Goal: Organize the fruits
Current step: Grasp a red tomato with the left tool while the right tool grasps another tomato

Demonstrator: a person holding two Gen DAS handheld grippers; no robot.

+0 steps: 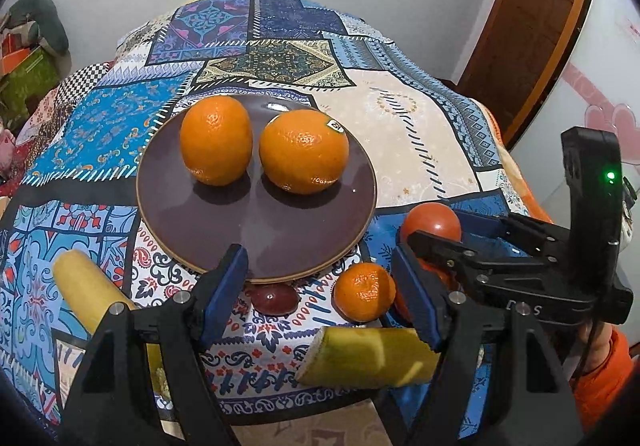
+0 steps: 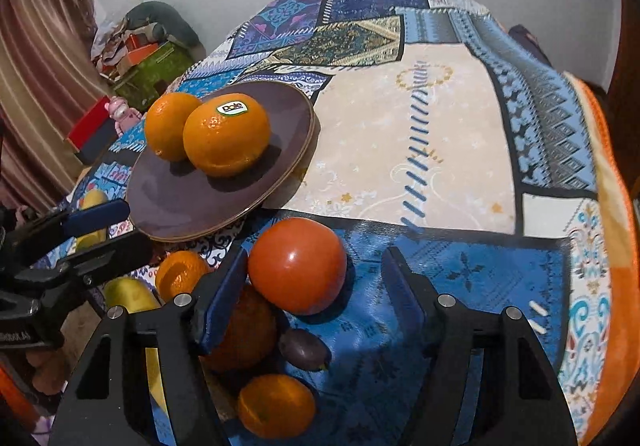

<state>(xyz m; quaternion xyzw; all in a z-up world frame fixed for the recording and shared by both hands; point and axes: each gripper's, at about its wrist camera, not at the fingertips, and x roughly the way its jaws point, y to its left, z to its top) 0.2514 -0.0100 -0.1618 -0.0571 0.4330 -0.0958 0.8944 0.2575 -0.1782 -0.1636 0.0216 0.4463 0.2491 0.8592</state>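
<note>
In the left wrist view we saw the dark plate in the middle of the frame on the patchwork cloth, with two oranges side by side on its far half. Our left gripper sat at the bottom centre, jaws spread wide and holding nothing. Between the fingers lay a small mandarin, a dark red plum touching the plate's near rim, and a banana piece below them; another banana piece lay at lower left. At right, the right gripper reached toward a red tomato.

In the right wrist view the right gripper was at bottom centre, jaws spread, empty. The tomato lay just beside the left finger, with a dull orange fruit, a dark plum and a mandarin below it. The plate stood at middle left.

We judged the tomato smooth, slippery and easily bruised; we would take it gently across its widest part
</note>
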